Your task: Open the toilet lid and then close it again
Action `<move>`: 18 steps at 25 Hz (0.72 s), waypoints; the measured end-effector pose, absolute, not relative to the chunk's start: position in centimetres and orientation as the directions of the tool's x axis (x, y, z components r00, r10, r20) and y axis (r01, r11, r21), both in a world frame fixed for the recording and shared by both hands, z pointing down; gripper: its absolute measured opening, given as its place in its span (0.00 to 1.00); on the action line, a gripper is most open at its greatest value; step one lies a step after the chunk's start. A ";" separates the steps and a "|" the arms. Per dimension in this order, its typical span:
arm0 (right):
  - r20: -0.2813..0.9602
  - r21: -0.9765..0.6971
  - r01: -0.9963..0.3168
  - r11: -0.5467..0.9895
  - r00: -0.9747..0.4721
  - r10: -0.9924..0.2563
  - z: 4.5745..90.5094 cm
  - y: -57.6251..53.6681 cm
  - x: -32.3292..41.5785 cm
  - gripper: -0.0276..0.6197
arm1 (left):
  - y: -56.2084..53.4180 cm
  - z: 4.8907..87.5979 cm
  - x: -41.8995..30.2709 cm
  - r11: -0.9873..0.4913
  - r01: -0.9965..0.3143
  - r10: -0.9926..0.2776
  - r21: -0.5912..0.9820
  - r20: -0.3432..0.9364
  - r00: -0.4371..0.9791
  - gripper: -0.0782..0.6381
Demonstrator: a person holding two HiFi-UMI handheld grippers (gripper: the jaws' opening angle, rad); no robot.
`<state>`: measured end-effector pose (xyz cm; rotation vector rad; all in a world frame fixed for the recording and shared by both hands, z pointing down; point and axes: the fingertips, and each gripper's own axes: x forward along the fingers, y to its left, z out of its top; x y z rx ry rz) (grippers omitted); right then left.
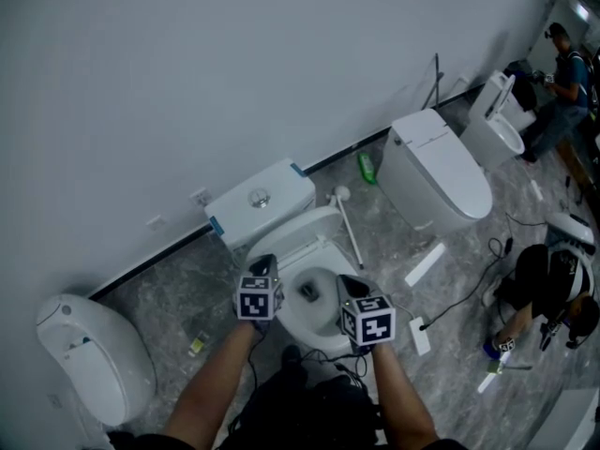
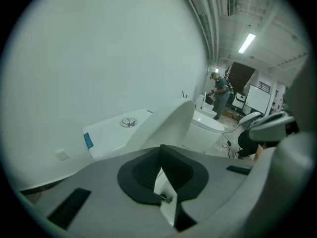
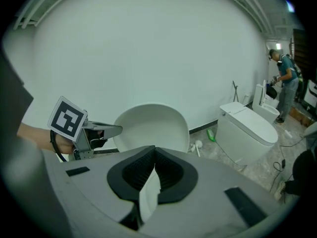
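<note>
**Left gripper** (image 1: 265, 264): jaws are pressing together, clenched on nothing. Its tip is hovering just beside the left edge of the toilet lid (image 1: 296, 230); whether it is touching cannot be told.

**Right gripper** (image 1: 349, 285): jaws are likewise sitting closed, gripping nothing. It is hanging over the right side of the open bowl (image 1: 314, 293).

**Toilet lid**: it is standing raised, leaning back towards the tank (image 1: 262, 200) at the wall. Its long axis is running upward from the hinge, and its hollow inner face is looking out towards the person.

**Toilet brush** (image 1: 343, 196): it is lying on the floor to the right of the tank.
</note>
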<state>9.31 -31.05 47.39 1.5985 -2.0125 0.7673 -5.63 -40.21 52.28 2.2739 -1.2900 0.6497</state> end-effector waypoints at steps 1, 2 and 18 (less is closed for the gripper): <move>0.656 -0.140 -0.976 0.170 -0.220 -0.722 47.3 -31.2 9.3 0.06 | -40.4 52.3 -5.8 -0.465 -0.873 -0.663 0.147 0.595 0.454 0.12; 0.655 -0.138 -0.976 0.169 -0.218 -0.724 47.2 -31.3 9.2 0.06 | -40.6 52.3 -6.0 -0.466 -0.873 -0.663 0.146 0.596 0.454 0.12; 0.648 -0.116 -0.979 0.165 -0.201 -0.735 46.0 -31.0 8.3 0.06 | -39.8 52.4 -6.4 -0.486 -0.862 -0.648 0.141 0.604 0.464 0.12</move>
